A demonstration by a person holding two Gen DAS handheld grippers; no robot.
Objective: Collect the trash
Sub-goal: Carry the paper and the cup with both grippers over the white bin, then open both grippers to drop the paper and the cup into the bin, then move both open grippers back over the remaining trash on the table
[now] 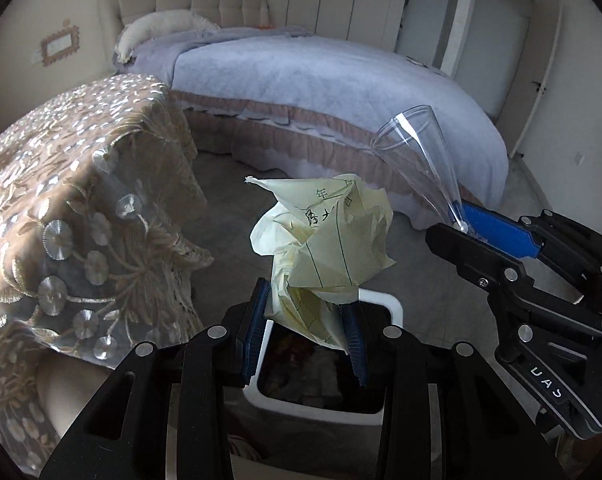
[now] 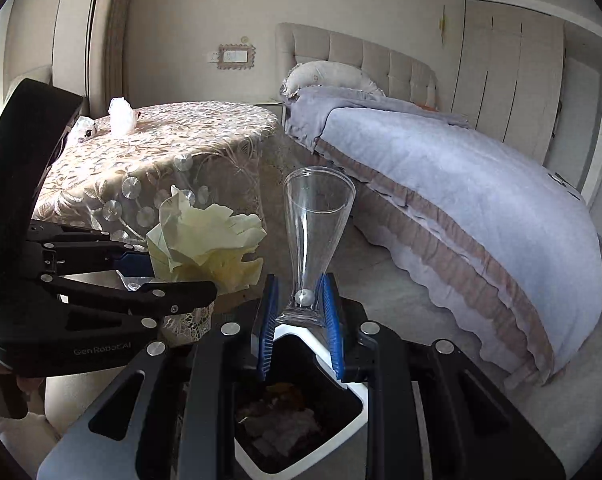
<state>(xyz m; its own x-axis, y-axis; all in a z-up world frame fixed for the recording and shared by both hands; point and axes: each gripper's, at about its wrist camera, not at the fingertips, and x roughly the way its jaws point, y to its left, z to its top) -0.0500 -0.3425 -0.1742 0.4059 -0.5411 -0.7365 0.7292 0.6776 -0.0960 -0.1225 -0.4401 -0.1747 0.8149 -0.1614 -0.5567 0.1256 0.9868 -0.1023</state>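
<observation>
At the left of the left wrist view hangs the embroidered tablecloth [image 1: 81,216]. At lower centre your left gripper [image 1: 307,320] is clamped on the crumpled yellow paper [image 1: 321,240], which sits directly over the open white trash bin [image 1: 393,312] on the floor. At the right edge your right gripper [image 1: 461,226] pinches the base of the clear plastic cup [image 1: 417,160], tilted toward the bed [image 1: 321,80]. In the right wrist view, two white wads [image 2: 121,116] lie on the table at upper left, the paper at centre left, and the cup upright at centre above the bin.
</observation>
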